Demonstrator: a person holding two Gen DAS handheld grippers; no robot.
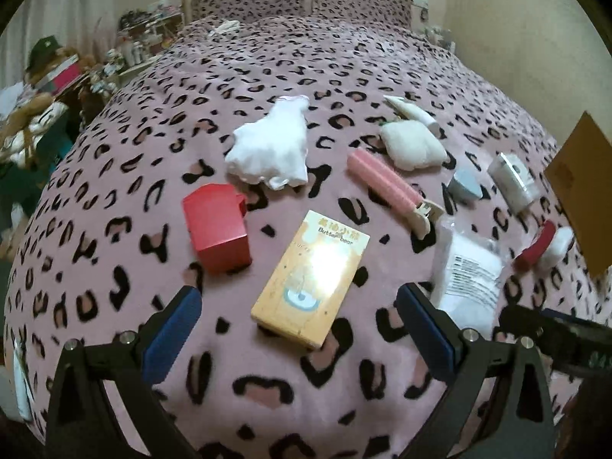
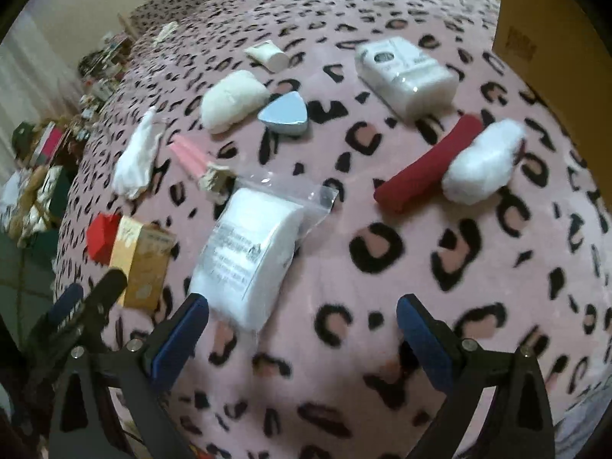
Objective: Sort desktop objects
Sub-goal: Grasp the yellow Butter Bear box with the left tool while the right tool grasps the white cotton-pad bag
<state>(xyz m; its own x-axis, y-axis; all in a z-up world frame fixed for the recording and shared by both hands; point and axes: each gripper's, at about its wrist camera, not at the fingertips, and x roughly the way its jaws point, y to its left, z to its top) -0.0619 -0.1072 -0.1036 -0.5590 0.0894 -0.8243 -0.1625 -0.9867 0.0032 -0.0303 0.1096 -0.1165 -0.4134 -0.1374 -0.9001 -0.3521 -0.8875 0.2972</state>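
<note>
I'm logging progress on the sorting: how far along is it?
Nothing looks sorted yet: the red box, Butter bear box, bagged white pads, red roll and white case lie scattered on the blanket. Left claw and right claw are both open and empty. All the sorting remains.

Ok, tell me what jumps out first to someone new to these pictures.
The pink leopard-print blanket fills both views, strewn with small items. Centre of the left view, the yellow Butter bear box lies ahead of the open left gripper, the red box beside it. In the right view, a bagged white pack lies ahead of the open right gripper.
</note>
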